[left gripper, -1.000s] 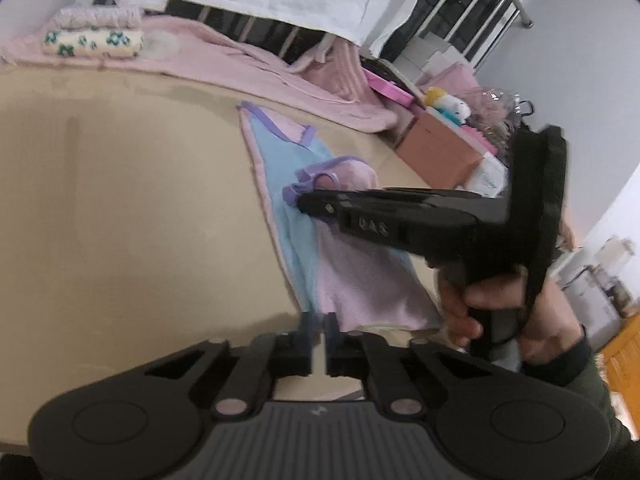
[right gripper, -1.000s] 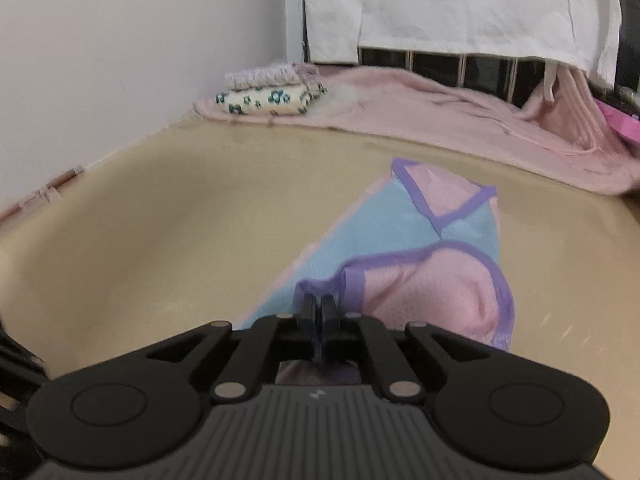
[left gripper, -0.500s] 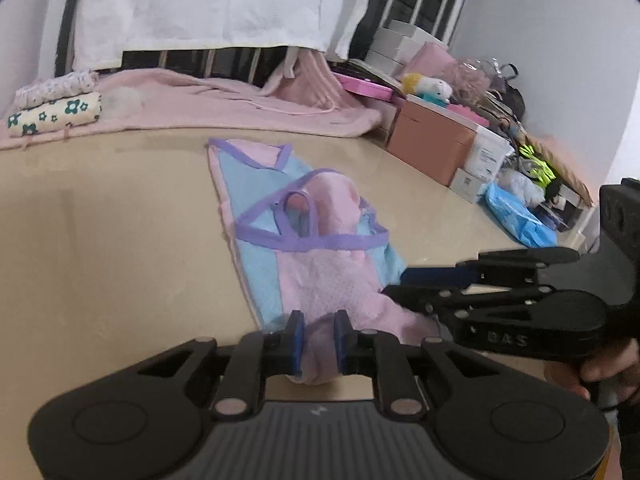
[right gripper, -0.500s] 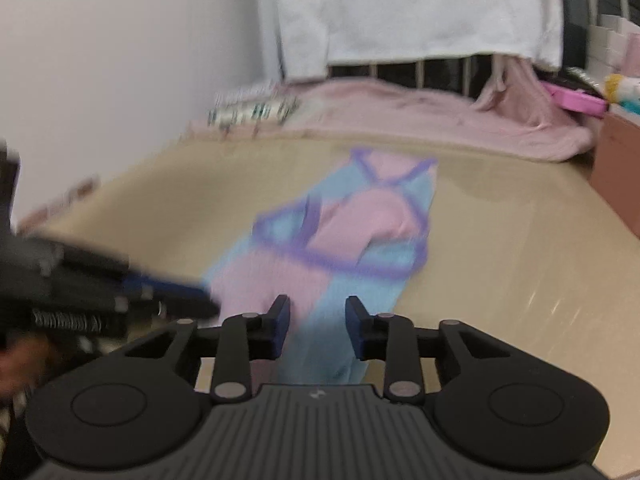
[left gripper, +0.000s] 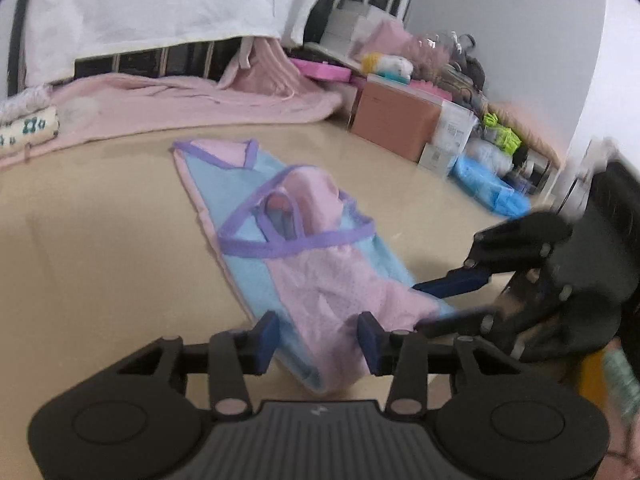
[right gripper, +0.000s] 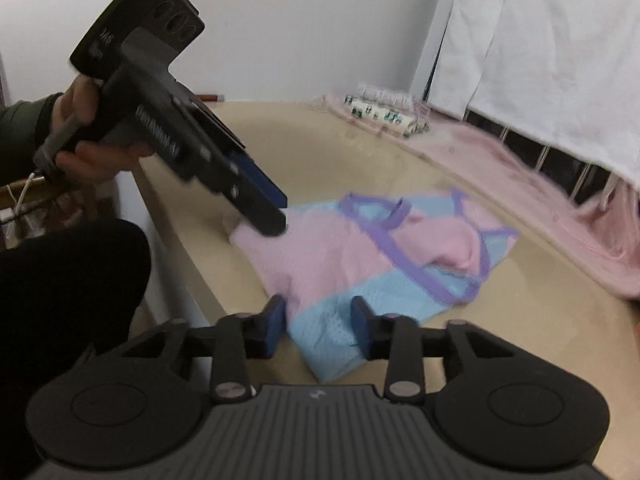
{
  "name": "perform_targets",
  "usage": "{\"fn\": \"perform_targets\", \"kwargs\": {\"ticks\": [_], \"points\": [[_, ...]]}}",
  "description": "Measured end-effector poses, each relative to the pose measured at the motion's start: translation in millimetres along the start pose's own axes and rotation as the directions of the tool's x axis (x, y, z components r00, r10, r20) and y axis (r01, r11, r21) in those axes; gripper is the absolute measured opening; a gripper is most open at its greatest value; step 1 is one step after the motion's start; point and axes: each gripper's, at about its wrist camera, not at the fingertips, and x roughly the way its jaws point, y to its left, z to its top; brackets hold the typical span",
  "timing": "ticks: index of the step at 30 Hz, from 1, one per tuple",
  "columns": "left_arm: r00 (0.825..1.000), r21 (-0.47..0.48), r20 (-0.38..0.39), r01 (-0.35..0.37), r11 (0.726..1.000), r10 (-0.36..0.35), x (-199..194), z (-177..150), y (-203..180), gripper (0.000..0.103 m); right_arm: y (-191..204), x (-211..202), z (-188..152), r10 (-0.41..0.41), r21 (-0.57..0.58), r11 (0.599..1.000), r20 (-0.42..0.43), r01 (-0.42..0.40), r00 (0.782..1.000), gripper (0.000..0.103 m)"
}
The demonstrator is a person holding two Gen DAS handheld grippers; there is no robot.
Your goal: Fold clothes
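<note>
Garment (left gripper: 304, 264), a pink and blue mesh top with purple trim, lies partly folded on the tan table (left gripper: 88, 248), its near hem right at both sets of jaws.

What changed: a second ago both grippers were pinched tight, the right one on the purple strap near the neckline, the left one at the hem. Now both have let go. The strap end has been carried over and dropped onto the body, so the top half sits bunched on the lower half: one fold laid down, roughly.

Left gripper (left gripper: 318, 336): jaws apart and opening, pink hem cloth lying between them, the pads not visibly pressing it. Looks like a release, not a grab.

Right gripper (right gripper: 318, 322): it has swung back from the neckline to the near blue corner. Jaws apart but closing, blue mesh corner between them, pads not yet on it. In the left wrist view its fingers (left gripper: 452, 282) sit just beside the garment's right edge, level with the left jaws.

Meaning for the task: first fold done but sloppy, with a raised hump ahead of the jaws around the strap loop. The next move probably is a fresh grip on the near corners for the second fold. Risk: thin mesh slips or drags the loose top layer.

Pink blanket (left gripper: 192, 100) lies well beyond the jaws, not involved.
</note>
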Motion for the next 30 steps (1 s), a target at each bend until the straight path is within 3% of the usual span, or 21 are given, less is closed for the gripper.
{"fn": "perform_targets", "kwargs": {"ticks": [3, 4, 5, 7, 9, 11, 14, 19, 25, 27, 29, 30], "points": [[1.0, 0.04, 0.009, -0.001, 0.999, 0.001, -2, -2, -5, 0.041, -2, -3, 3, 0.007, 0.002, 1.0, -0.011, -0.007, 1.0, 0.02], [1.0, 0.051, 0.019, 0.006, 0.999, -0.007, -5, -3, -5, 0.043, 1, -6, 2, -0.001, -0.019, 1.0, 0.011, 0.002, 1.0, 0.025], [0.999, 0.065, 0.036, 0.028, 0.998, -0.031, -10, -3, -4, 0.044, 4, -10, 2, -0.009, -0.039, 0.999, 0.033, 0.01, 0.999, 0.037], [0.997, 0.113, 0.046, 0.064, 0.992, -0.069, -16, -2, -4, 0.047, 9, -8, 3, -0.009, -0.089, 0.996, 0.063, 0.015, 0.998, 0.047], [0.995, 0.168, 0.052, 0.073, 0.983, -0.083, -19, -4, -7, 0.049, 12, 1, 8, 0.011, -0.114, 0.994, 0.035, -0.007, 0.999, 0.043], [0.992, 0.216, 0.078, 0.085, 0.973, -0.103, -24, -8, -10, 0.061, 10, 11, 10, 0.059, -0.106, 0.993, -0.003, -0.059, 0.998, 0.025], [0.981, 0.294, 0.137, 0.095, 0.951, -0.14, -34, -19, -16, 0.074, 5, 17, 11, 0.091, -0.069, 0.993, -0.027, -0.093, 0.995, 0.013], [0.975, 0.474, 0.185, 0.023, 0.88, -0.125, -40, -42, -39, 0.074, -3, 6, 11, 0.229, 0.01, 0.973, 0.001, -0.229, 0.973, 0.009], [0.964, 0.662, 0.224, -0.041, 0.748, -0.145, -32, -68, -61, 0.074, -26, -23, 3, 0.386, 0.15, 0.907, 0.085, -0.394, 0.919, 0.009], [0.967, 0.682, 0.196, -0.016, 0.732, -0.162, -24, -67, -62, 0.063, -33, -27, -1, 0.423, 0.188, 0.881, 0.098, -0.434, 0.901, 0.009], [0.977, 0.659, 0.113, 0.063, 0.75, -0.181, -13, -56, -58, 0.012, -37, -30, -1, 0.447, 0.206, 0.865, 0.095, -0.456, 0.89, 0.01], [0.981, 0.626, 0.066, 0.104, 0.773, -0.185, -7, -49, -54, 0.011, -37, -31, -1, 0.43, 0.204, 0.875, 0.093, -0.44, 0.898, 0.01]]}}
